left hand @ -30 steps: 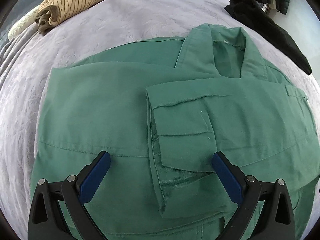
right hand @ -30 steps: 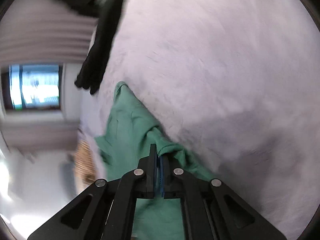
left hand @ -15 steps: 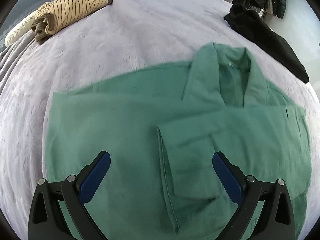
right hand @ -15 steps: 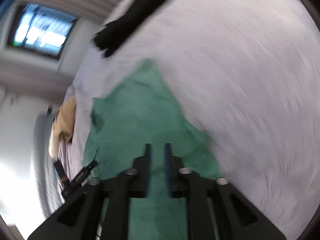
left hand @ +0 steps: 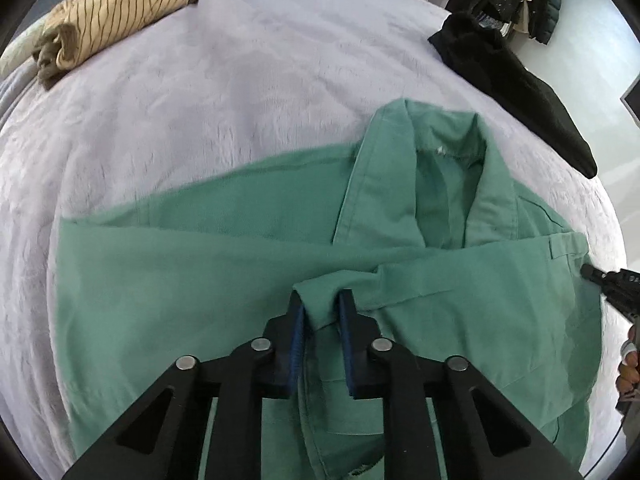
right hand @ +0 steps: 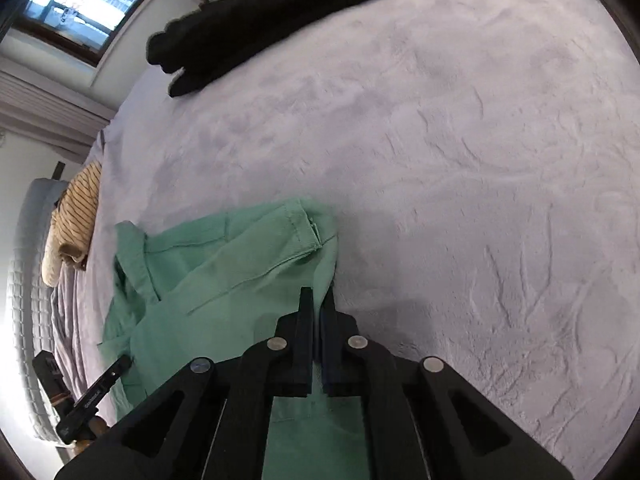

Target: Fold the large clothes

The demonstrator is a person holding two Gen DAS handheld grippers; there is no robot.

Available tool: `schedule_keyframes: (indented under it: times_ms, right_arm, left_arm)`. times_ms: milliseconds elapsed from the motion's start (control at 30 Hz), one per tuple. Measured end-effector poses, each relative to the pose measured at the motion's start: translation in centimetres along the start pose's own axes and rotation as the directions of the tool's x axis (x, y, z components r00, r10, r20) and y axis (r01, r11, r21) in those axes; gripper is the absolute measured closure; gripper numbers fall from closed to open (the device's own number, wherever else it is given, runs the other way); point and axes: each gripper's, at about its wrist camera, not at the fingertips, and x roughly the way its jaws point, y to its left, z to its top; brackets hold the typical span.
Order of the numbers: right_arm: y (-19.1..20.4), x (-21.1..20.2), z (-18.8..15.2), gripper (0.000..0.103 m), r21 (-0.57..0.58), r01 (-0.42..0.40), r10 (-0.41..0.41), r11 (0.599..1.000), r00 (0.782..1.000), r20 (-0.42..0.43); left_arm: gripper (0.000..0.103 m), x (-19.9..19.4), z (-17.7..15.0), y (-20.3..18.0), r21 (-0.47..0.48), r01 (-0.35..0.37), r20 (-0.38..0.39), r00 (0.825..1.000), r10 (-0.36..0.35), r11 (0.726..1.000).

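On the bed [left hand: 248, 92], w/ the green shirt [left hand: 160, 300] as landmark: far off its upper-left, at the bed's edge, lies a striped top [left hand: 108, 20], rolled up. Shirt itself lies flat on the lilac cover, front up, collar [left hand: 436, 168] at its far side, sleeves folded in across the chest. Left gripper [left hand: 322, 300] sits over the shirt's middle, near side; jaws closing, now narrow, w/ a pinched ridge of sleeve cloth standing between the blue pads [left hand: 298, 332] and pressed by them. Right of the collar, well apart from the shirt, a black garment [left hand: 520, 80] stretches along the bed's far-right edge; more dark clothes hang behind it. At the shirt's right edge, by a small tab, the right gripper's tip shows in the left view, a hand behind it at the frame's rim. Right wrist view: right gripper [right hand: 318, 304] has jaws drawn tight together on the shirt's edge cloth, just below that corner [right hand: 316, 236]; bare cover lies to the right of it. Same view shows the left gripper low at the shirt's left side.
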Motion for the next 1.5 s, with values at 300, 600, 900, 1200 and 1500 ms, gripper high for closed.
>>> schedule_keyframes:
  times_ms: [300,600,900,1200,1500]
  right_arm:
    - [-1.8,1.5,-0.7,0.1,0.005,0.081,-0.081,0.997,0.997,0.013]
    - [0.5,-5.7,-4.5,0.096,-0.05,0.069,-0.066,0.996,0.997,0.046]
    - [3.2,-4.5,-10.5,0.096,-0.182,0.081,-0.096,0.98,0.993,-0.073]
    - [-2.5,-4.3,-12.2,0.103,-0.091,0.143,-0.151,0.986,0.984,-0.098]
    - [-1.6,-6.7,-14.2,0.099,-0.046,0.138,-0.143,0.989,0.979,-0.144]
  left_arm:
    - [0.082,1.7,0.6,-0.6,0.058,-0.086,0.025,0.996,0.084,0.995]
    - [0.081,-5.0,-1.0,0.8,0.072,-0.088,0.071,0.994,0.083,0.993]
    - [0.081,-1.6,-6.1,-2.4,0.114,-0.083,-0.024,0.996,0.086,0.99]
    - [0.08,-2.5,-7.0,-0.6,0.061,-0.099,-0.021,0.995,0.1,0.993]
    - [0.08,-5.5,-10.2,0.4,0.021,-0.165,-0.101,0.981,0.166,0.986]
